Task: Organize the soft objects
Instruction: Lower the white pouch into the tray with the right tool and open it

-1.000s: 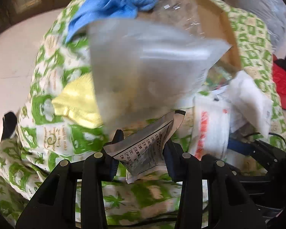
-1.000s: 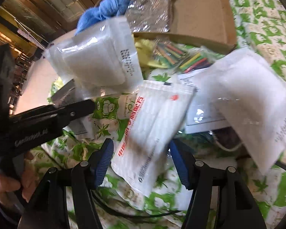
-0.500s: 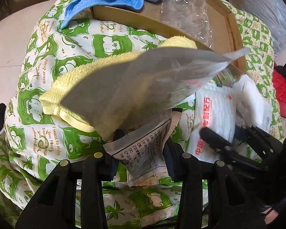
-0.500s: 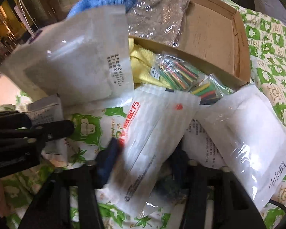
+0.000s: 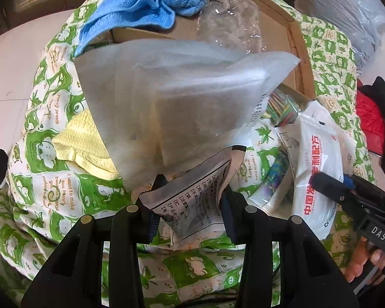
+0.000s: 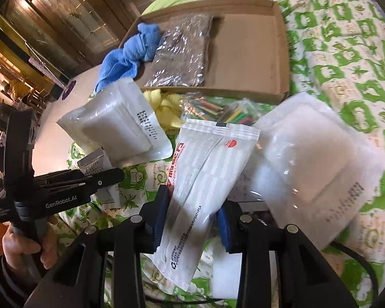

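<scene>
- Partly sorted: blue cloth [image 6: 131,54] draped over the corner of the cardboard box [image 6: 254,51], crinkly clear packet [image 6: 182,51] lying inside; most of the box floor bare
- Left to do, by the look of it: yellow towel [image 6: 164,105], bag of coloured sticks [image 6: 218,110] and large white pouch [image 6: 315,169] all outside the box on the green-patterned bedspread [image 6: 346,51]
- Left gripper [image 5: 190,205]: jaws clamped on the printed corner of a frosted white pouch [image 5: 182,107], lifted off the bedspread and hanging in front of the box's near wall
- Right gripper [image 6: 191,218]: jaws just closing, pads now pressing both sides of the long white sachet with red print [image 6: 210,177], lower end below the jaws, upper end tilted toward the sticks
- Both packets held short of the box, neither yet over its floor
- Likely next: carrying each across the near wall and dropping it inside
</scene>
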`<move>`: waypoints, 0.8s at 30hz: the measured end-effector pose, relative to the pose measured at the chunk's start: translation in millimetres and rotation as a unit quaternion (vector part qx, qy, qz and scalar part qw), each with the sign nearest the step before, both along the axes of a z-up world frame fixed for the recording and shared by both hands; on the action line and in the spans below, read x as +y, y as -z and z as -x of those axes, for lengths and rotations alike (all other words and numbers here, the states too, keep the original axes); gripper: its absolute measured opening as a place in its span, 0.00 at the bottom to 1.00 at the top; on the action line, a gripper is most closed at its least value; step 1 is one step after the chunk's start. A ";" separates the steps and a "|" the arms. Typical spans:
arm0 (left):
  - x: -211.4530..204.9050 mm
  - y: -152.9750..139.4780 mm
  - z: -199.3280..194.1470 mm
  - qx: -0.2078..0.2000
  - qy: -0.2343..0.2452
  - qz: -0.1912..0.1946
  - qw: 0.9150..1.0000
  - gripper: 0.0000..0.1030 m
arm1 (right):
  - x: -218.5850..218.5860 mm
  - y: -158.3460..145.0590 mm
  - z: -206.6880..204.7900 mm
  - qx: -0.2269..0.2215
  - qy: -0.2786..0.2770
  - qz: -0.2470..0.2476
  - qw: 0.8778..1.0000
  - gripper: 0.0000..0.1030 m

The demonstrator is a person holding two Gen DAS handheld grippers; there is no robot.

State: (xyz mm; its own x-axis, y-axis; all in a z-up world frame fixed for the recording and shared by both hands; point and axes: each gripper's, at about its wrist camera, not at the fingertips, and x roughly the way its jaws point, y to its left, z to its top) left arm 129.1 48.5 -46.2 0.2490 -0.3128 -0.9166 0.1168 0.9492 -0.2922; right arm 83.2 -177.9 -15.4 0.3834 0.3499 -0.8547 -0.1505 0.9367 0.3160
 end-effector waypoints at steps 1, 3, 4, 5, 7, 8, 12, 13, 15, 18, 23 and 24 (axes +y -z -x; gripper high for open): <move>-1.4 -2.7 1.6 -0.004 0.002 -0.002 1.000 0.39 | -6.7 0.1 2.2 -0.002 0.001 0.000 1.000 0.34; -4.9 -9.5 6.2 -0.014 0.006 -0.004 1.000 0.39 | 1.1 -0.2 2.1 -0.006 0.003 0.000 1.000 0.34; -7.1 -12.4 7.8 -0.017 0.007 -0.003 1.000 0.39 | 0.2 -1.0 3.4 -0.007 0.003 -0.001 1.000 0.34; -8.4 -15.5 9.4 -0.019 0.008 -0.001 1.000 0.39 | -3.5 -3.5 6.6 -0.008 0.003 -0.002 1.000 0.34; -9.1 -24.1 12.5 -0.027 0.007 -0.004 1.000 0.39 | -2.5 -5.9 4.5 -0.010 0.003 -0.005 1.000 0.34; -8.0 -27.9 13.5 -0.030 0.008 -0.006 0.999 0.39 | -4.4 -8.9 7.1 -0.013 0.004 -0.006 1.000 0.34; -0.7 -52.4 18.2 -0.050 0.007 -0.015 0.999 0.39 | -5.7 -16.1 9.2 -0.025 0.005 -0.009 1.000 0.34; 1.0 -59.0 18.5 -0.054 0.006 -0.015 0.998 0.39 | -6.3 -17.9 9.9 -0.028 0.006 -0.010 1.000 0.34; 1.8 -72.6 17.5 -0.062 0.004 -0.017 0.998 0.39 | -8.6 -21.6 11.3 -0.031 0.006 -0.012 0.999 0.34; 1.6 -87.1 12.5 -0.069 0.008 -0.026 0.997 0.39 | -7.7 -25.5 11.2 -0.036 0.003 -0.009 0.999 0.34; -2.9 -106.7 -2.9 -0.082 0.018 -0.040 0.996 0.39 | -9.5 -38.0 9.0 -0.055 -0.008 0.008 0.998 0.34; -3.1 -108.9 -8.2 -0.085 0.018 -0.043 0.995 0.39 | -10.6 -39.8 8.6 -0.059 -0.010 0.011 0.998 0.34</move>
State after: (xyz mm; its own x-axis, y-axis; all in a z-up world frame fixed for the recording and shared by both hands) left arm 137.3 45.4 62.6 0.3927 -0.2466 -0.8860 0.1923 0.9641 -0.1831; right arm 74.6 -188.5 24.4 0.4745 0.3407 -0.8117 -0.2049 0.9395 0.2746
